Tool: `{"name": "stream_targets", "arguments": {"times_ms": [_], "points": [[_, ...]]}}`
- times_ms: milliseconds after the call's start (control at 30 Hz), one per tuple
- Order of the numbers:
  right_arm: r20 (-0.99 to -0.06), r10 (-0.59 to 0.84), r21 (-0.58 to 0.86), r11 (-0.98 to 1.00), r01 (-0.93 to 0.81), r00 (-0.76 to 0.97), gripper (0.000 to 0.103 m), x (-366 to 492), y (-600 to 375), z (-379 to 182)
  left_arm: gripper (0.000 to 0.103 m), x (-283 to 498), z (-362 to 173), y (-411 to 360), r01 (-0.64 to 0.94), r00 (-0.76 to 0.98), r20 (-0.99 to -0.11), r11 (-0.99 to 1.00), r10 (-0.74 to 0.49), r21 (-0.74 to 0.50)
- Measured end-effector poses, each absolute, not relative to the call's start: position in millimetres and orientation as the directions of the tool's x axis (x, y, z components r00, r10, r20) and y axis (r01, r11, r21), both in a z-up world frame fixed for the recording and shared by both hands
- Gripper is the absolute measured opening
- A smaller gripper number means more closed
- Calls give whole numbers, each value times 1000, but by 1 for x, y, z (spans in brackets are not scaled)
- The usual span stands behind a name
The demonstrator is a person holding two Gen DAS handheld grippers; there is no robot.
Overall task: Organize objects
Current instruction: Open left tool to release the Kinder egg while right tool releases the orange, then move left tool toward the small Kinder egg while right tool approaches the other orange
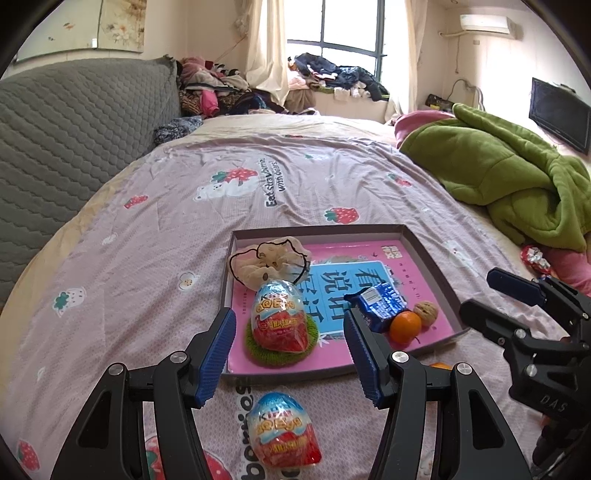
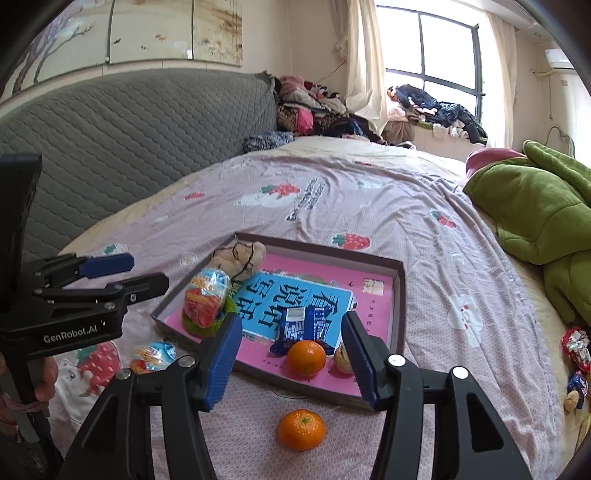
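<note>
I see a wide bed under a pink strawberry-print quilt (image 1: 207, 206), a bright dark-framed window (image 1: 351, 33) at twelve o'clock, and a grey quilted headboard (image 1: 74, 140) at ten.

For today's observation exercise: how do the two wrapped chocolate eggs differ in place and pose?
The egg in the tray stands upright on a green knitted mat; the egg on the bedspread lies outside the tray, with no mat under it. Both share the same blue, white and red wrapper.
</note>
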State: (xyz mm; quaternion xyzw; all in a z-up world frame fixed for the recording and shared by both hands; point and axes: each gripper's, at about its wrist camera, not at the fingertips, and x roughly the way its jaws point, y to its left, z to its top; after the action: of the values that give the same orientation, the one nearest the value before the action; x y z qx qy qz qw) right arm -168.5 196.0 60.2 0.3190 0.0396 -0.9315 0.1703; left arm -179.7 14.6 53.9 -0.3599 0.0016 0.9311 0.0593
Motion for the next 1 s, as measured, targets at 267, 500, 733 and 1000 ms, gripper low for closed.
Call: {"name": "stream_targets", "arguments": {"times_ms": [267, 500, 733, 1000], "points": [[-577, -289, 38, -944, 328, -764, 57, -153, 204, 75, 63, -157, 74, 14, -119, -762, -634, -991, 133, -65], [-546, -298, 40, -943, 331, -783, 64, -139, 205, 87, 63, -140, 76, 17, -126, -758, -638, -990, 133, -56], [-540, -293, 39, -945, 324, -789, 68, -129, 206, 87, 63, -129, 71, 15, -113, -757, -642, -992, 123, -56], [-558, -285, 50, -949, 312, -780, 68, -120, 210, 79, 63, -124, 60, 15, -109, -733, -672, -993, 110, -43]]}}
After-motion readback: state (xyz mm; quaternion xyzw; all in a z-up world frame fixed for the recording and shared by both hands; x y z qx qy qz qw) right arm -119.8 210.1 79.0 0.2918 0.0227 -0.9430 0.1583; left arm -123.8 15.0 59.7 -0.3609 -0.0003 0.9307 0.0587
